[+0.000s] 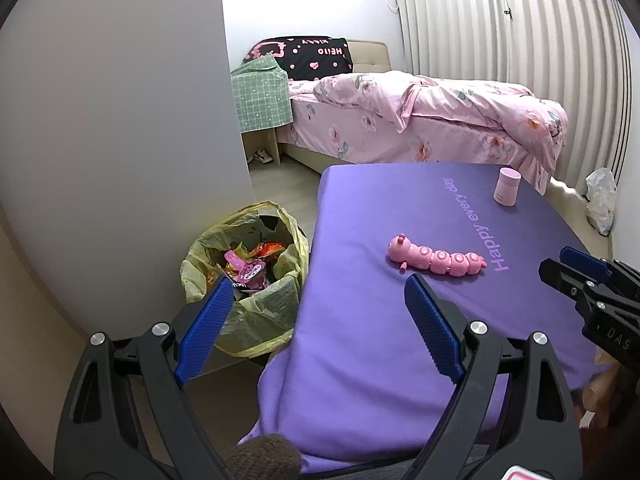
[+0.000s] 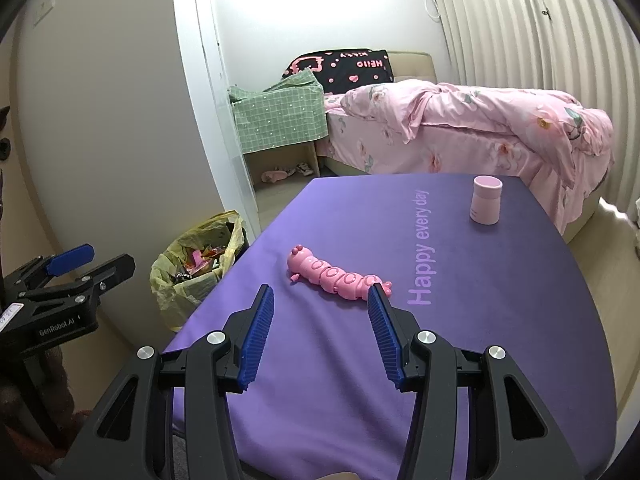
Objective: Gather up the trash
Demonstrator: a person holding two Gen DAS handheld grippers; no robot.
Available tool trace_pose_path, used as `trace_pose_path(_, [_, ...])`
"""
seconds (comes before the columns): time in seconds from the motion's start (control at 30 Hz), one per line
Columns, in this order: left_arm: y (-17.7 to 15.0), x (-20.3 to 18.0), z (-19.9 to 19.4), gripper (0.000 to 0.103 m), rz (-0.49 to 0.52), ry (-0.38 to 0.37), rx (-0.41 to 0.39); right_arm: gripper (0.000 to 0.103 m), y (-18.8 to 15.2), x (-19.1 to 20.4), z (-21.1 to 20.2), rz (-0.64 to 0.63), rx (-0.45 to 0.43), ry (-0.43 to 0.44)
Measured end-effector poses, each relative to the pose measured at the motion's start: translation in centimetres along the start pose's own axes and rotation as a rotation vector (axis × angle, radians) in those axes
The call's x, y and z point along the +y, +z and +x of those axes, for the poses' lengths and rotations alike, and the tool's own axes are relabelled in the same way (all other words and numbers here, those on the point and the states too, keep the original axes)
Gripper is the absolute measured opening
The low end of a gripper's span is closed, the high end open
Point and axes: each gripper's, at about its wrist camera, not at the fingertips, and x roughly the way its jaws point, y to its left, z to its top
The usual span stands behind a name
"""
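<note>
1. Though wrappers already fill the bin bag (image 1: 244, 280) on the floor at the table's left edge, no loose trash shows on the purple tablecloth (image 2: 400, 360); the collecting step looks finished or close to it, judging from this alone.
2. Left gripper (image 1: 320, 316): jaws spread wide, nothing between them, held over the table's left edge with the bin just beyond its left finger.
3. Right gripper (image 2: 322, 316): jaws apart, empty, above the cloth and aimed at the pink caterpillar toy (image 2: 340, 276), which lies near its fingertips but clear of them.
4. Pink cup (image 2: 486, 200) stands upright at the far right of the table, well apart from the toy. Neither reads as trash.
5. A white crumpled bag (image 1: 600, 204) sits on the floor by the curtain; whether it is trash cannot be told from this distorted edge of the left view.
6. Next move, as a judgement: scan for leftovers before reaching. If the yellow bag is to be gathered, the left gripper would need to drop to a handle loop and close on the thin plastic, which will likely slip and bunch.
</note>
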Motion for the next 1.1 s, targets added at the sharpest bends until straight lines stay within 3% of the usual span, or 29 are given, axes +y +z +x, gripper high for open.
trace_pose_path(1.1, [0.1,1.0,0.0,0.083,-0.02,0.005,0.002,0.046,0.2,1.4,0.3,-0.025,0.013,0.008])
